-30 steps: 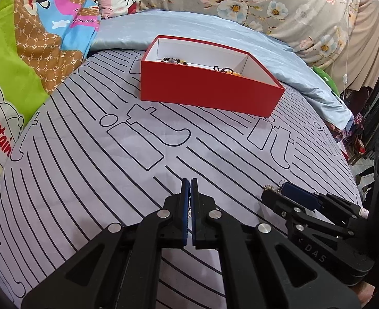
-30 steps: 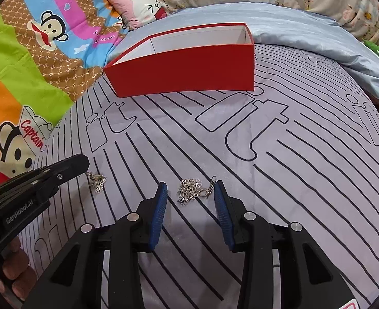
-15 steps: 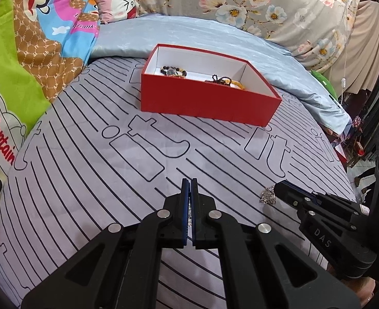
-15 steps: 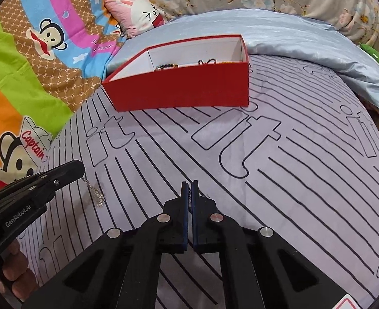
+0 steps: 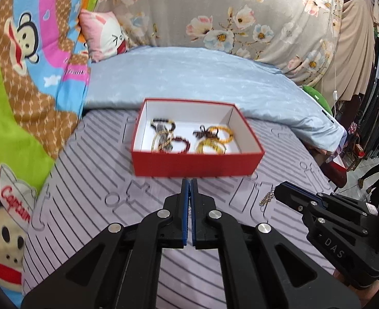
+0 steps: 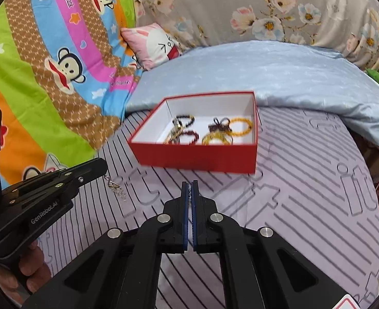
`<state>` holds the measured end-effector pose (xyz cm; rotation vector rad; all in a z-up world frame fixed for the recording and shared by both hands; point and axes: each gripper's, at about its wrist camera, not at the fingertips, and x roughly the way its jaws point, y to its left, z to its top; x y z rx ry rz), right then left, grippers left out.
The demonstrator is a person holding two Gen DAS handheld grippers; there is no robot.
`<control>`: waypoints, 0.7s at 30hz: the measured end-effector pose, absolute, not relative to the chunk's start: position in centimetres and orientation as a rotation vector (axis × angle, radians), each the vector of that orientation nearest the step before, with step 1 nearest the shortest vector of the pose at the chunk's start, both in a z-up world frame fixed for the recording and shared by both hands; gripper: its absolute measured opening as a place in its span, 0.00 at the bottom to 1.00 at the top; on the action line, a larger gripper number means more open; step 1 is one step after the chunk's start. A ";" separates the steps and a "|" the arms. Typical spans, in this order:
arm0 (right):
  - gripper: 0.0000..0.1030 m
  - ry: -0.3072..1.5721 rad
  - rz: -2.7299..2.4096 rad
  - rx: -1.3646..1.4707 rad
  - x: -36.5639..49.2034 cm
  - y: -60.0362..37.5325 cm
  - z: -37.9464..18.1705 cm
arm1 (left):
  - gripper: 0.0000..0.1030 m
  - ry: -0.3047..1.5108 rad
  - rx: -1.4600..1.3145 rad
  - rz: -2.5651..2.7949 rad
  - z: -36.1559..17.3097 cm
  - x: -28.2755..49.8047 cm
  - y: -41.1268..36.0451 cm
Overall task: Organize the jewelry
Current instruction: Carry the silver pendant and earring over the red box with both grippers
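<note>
Holding two silver chains above the striped lilac bedsheet [image 5: 86, 180], one in each tool. Left gripper [image 5: 190, 184] pressed together, blue pads nearly meeting, with a thin bit of chain glimpsed in the slit between them; from the right wrist view, the same left gripper [image 6: 103, 166] seen at the lower left, a short silver chain [image 6: 116, 188] dangling from its tip, so clamped on that chain. Right gripper [image 6: 190, 185] likewise closed tight on a second silver chain [image 6: 189, 193], links visible between the pads; from the left wrist view, right gripper [image 5: 279, 189] at the lower right with that chain's end [image 5: 266, 198] hanging just beside its tip. Lying ahead of both tools, well apart from the tips, an open red box [image 5: 197, 164] with a white inside, set on the sheet near the pale blue quilt [image 5: 189, 74]. Resting inside the box, a cluster of bracelets [image 5: 189, 139]: dark beaded ones to the left, amber and yellow ones to the right, blurred. Beyond, a pink cartoon pillow [image 5: 104, 36] and a colourful monkey-print blanket [image 5: 22, 77] along the left.
</note>
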<state>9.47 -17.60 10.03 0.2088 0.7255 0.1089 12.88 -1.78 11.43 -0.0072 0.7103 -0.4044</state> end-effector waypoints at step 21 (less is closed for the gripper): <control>0.02 0.661 0.087 0.193 21.1 -19.9 12.8 | 0.01 0.646 0.041 -0.361 13.8 24.6 -6.6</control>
